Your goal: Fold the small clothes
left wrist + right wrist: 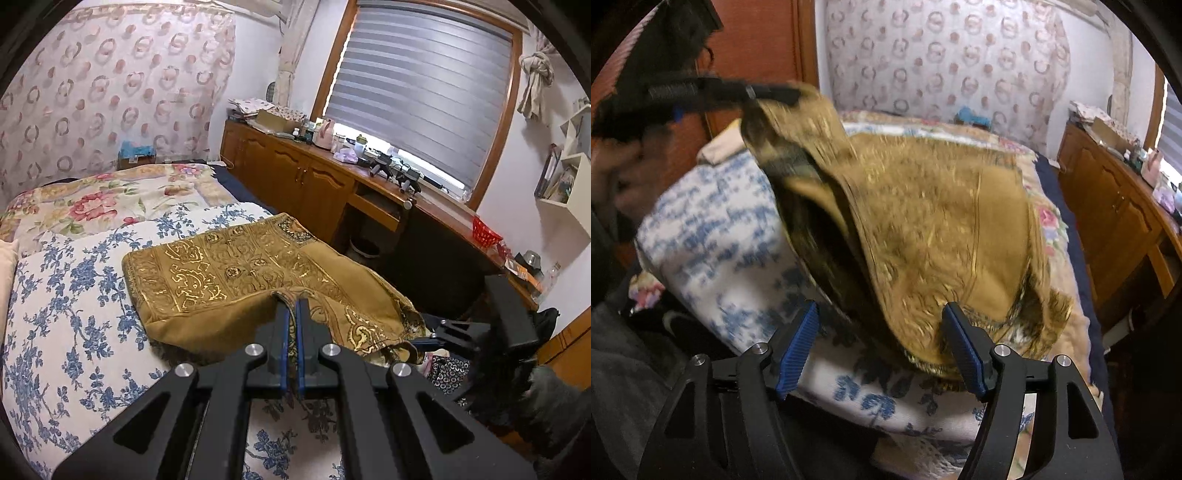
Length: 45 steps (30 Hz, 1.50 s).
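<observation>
A mustard-brown cloth with gold print [236, 280] lies partly folded on the bed. My left gripper [293, 306] is shut on the cloth's near edge and holds it lifted. In the right wrist view the same cloth [923, 221] hangs, blurred, from the left gripper [772, 92] at upper left. My right gripper [879, 339] is open with its blue pads either side of the cloth's lower edge, not closed on it. It also shows at the right of the left wrist view [447, 332].
The bed has a blue floral cover [74, 295] and a pink floral quilt [110, 199] behind. A wooden cabinet [295, 173] with clutter runs under the window on the right. A red basket [485, 230] sits on the desk. A patterned curtain [942, 55] hangs behind the bed.
</observation>
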Each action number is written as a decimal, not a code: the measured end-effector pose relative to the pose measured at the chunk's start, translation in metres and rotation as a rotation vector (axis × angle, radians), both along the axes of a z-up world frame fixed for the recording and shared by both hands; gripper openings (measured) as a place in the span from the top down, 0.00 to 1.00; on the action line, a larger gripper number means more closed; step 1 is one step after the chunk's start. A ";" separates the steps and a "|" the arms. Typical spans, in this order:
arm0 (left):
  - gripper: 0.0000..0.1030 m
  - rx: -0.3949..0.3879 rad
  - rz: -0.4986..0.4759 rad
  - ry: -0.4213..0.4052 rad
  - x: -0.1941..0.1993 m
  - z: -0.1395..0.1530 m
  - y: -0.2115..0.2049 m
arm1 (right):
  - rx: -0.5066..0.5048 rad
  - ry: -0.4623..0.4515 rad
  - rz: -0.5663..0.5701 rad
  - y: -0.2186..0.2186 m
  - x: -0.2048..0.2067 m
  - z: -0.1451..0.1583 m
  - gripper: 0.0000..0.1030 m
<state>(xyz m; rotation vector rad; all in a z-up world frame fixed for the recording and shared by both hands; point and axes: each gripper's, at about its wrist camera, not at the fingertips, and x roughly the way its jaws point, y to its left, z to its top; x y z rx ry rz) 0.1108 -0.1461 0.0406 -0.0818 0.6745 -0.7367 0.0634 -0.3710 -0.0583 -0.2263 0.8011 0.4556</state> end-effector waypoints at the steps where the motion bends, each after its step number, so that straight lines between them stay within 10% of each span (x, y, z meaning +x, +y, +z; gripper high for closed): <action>1: 1.00 -0.005 0.003 0.001 -0.001 0.000 0.002 | -0.011 0.003 -0.005 -0.001 0.002 -0.003 0.31; 9: 1.00 -0.032 0.016 0.001 -0.008 0.003 0.012 | -0.078 -0.014 -0.025 -0.018 0.011 -0.010 0.39; 15: 0.99 -0.010 0.047 -0.029 -0.016 0.007 0.019 | -0.128 -0.053 -0.005 -0.016 0.013 0.000 0.89; 33: 0.97 -0.025 0.142 0.023 0.026 -0.004 0.057 | -0.120 -0.260 0.007 0.009 0.083 0.077 0.91; 45: 0.81 0.029 0.134 0.023 0.075 -0.009 0.052 | -0.144 -0.205 0.050 0.013 0.168 0.059 0.91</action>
